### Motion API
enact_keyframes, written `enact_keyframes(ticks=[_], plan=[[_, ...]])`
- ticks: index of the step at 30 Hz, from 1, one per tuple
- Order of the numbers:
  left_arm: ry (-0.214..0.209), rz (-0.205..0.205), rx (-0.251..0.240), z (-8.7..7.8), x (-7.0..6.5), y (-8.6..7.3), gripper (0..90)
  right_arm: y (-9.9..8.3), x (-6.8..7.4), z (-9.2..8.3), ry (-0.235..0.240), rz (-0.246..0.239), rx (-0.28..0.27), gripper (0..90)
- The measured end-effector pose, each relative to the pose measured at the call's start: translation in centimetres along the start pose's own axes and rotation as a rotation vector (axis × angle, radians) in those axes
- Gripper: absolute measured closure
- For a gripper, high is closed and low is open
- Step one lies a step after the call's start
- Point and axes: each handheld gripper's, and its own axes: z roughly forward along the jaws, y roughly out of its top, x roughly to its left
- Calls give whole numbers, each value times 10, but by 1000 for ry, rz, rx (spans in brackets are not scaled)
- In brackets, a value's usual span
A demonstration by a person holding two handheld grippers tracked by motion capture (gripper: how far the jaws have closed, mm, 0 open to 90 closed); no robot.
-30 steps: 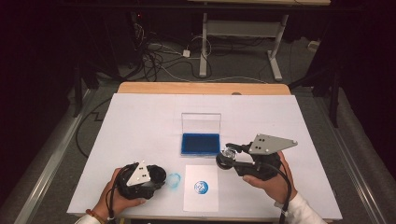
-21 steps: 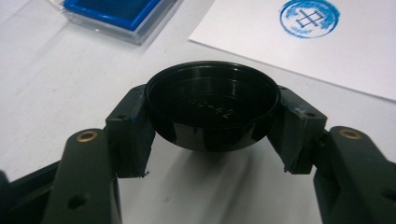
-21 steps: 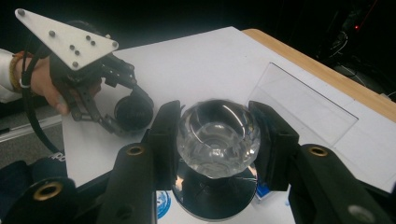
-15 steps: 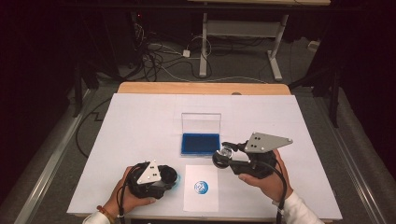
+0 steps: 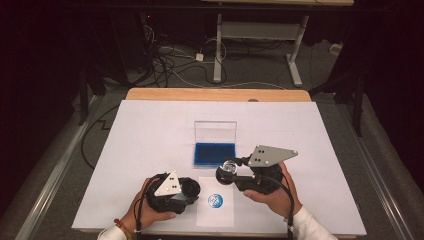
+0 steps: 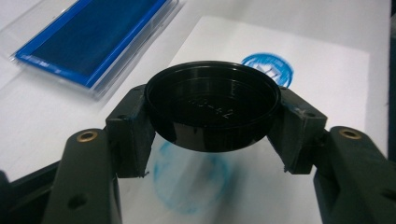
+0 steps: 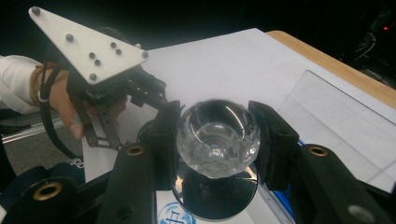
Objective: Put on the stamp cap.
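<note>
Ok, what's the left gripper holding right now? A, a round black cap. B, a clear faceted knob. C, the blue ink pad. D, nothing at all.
A: in the left gripper view the left gripper has its jaws pressed on both sides of a round black cap, held above the stamped paper; the blue ink pad lies on the table in its clear case.
</note>
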Motion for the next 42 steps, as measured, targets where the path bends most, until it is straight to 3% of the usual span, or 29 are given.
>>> enact_keyframes(ticks=[10,20,28,42], plan=[[-45,15,-54,8,-13,19,365,0,12,15,47,-5,9,570],[-70,0,-105,9,-18,32,365,0,20,28,85,-2,15,570],[-64,-24,-154,5,-17,37,366,1,20,28,92,6,7,570],[-21,12,-149,2,-23,39,366,-3,18,29,121,35,-4,570]])
